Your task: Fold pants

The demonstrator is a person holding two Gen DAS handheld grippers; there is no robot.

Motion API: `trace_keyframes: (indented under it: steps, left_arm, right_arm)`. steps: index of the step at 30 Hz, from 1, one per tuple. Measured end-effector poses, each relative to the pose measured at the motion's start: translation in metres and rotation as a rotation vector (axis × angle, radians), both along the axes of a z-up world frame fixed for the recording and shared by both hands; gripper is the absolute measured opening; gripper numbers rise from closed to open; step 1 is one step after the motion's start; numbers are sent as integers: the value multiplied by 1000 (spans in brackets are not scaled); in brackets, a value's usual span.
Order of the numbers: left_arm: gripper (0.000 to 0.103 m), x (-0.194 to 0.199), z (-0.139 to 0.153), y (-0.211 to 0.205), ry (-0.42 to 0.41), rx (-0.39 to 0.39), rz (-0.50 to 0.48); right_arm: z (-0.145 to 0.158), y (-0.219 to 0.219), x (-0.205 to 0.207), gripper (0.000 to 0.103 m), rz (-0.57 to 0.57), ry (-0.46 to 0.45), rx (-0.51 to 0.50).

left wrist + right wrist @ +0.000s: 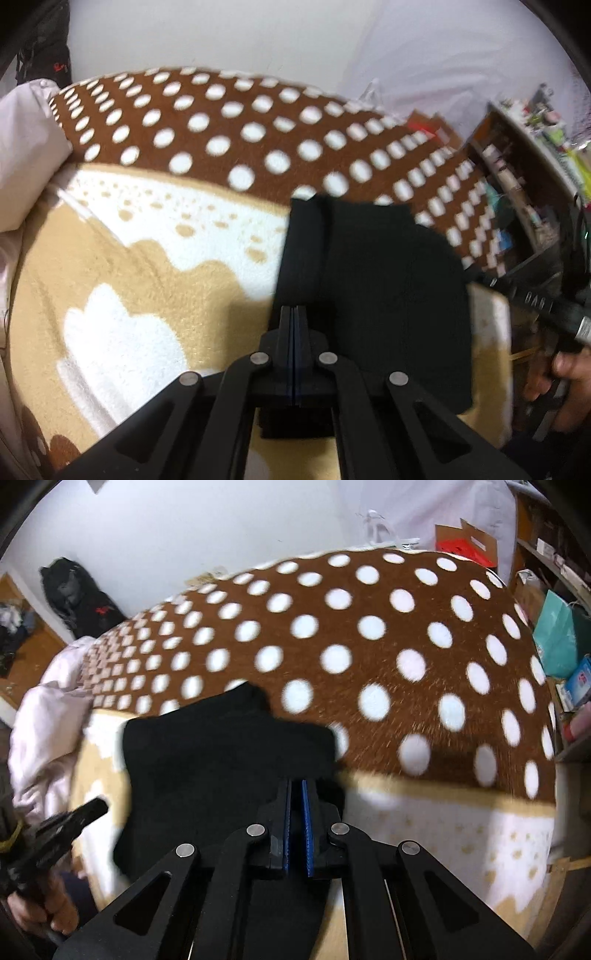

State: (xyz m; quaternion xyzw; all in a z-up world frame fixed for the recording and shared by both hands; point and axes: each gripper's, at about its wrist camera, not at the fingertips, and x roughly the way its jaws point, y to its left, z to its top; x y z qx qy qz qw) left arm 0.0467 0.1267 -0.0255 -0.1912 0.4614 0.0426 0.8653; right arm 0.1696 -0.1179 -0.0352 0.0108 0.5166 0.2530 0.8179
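The black pants (391,280) lie folded into a compact block on the blanket, with a waistband strip along their left edge. My left gripper (294,314) is shut at the near left edge of the pants; no cloth shows between its pads. In the right wrist view the pants (221,768) lie ahead and left. My right gripper (295,786) sits over their near right corner with its blue pads a narrow gap apart and nothing seen between them. The left gripper (92,808) and its hand show at the far left there.
A blanket covers the bed, brown with white dots (369,635) at the far side, tan and white (147,295) at the near side. A pale duvet (48,731) bunches at the left. Shelves with clutter (517,184) stand right. A cardboard box (465,542) sits behind.
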Motion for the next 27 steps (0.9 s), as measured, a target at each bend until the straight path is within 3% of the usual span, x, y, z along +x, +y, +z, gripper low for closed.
trace_keyframes:
  steps: [3,7,10,13,18,21,25,27]
  left_arm:
    - [1,-10,13,-16,-42,-38,-63]
    - [1,-13,2,-47,15,-96,-189]
    - [1,-6,-15,-73,87,-62,-263]
    - [1,0,-39,-90,192,9,-306]
    - [2,-1,-34,-94,174,34,-287]
    - [2,3,-41,-95,191,27,-273]
    - [2,-1,-38,-97,183,33,-259]
    - [2,-12,-32,-94,168,27,-235]
  right_arm:
    - [1,-1,-44,6,65,22,30]
    - [-22,0,-85,6,106,73,0]
    - [-41,0,-90,8,101,90,-41]
    - [-41,-3,-88,8,81,101,-41]
    - [-29,-1,-103,18,115,50,-80]
    - [-40,-6,-99,19,101,87,-73]
    - [-25,-2,-102,24,100,75,-92]
    - [-15,-5,-108,34,114,60,-87]
